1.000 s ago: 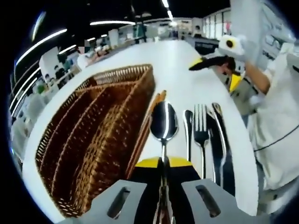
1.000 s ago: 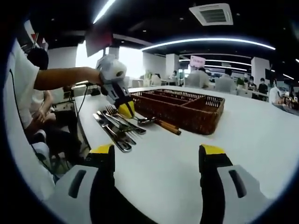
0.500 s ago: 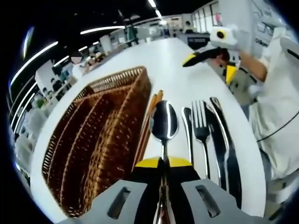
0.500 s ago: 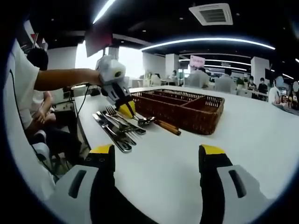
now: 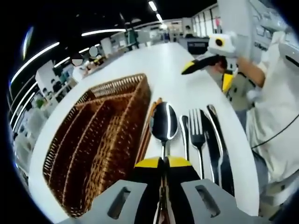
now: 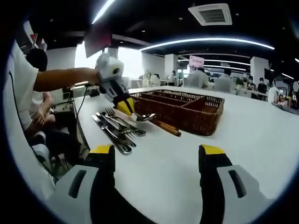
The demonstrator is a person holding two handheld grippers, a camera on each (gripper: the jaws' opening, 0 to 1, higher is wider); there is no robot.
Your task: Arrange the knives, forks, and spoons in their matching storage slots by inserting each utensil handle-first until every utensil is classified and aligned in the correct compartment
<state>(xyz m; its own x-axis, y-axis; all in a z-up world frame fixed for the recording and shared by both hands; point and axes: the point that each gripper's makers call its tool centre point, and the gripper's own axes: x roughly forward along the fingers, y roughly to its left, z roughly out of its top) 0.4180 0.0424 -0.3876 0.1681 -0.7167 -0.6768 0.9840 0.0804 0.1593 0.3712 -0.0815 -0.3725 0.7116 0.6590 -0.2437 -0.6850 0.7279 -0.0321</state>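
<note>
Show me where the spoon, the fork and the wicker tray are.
spoon [image 5: 164, 122], left gripper view, on its bowl.
fork [image 5: 195, 122], left gripper view, on its tines.
wicker tray [image 6: 202, 117], right gripper view, on its near wall.

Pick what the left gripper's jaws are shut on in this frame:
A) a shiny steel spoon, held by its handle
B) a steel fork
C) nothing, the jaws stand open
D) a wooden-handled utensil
A: in the left gripper view the left gripper is shut on the handle of the shiny steel spoon, whose bowl points forward, while the steel fork lies on the white table beside the brown wicker tray.
</note>
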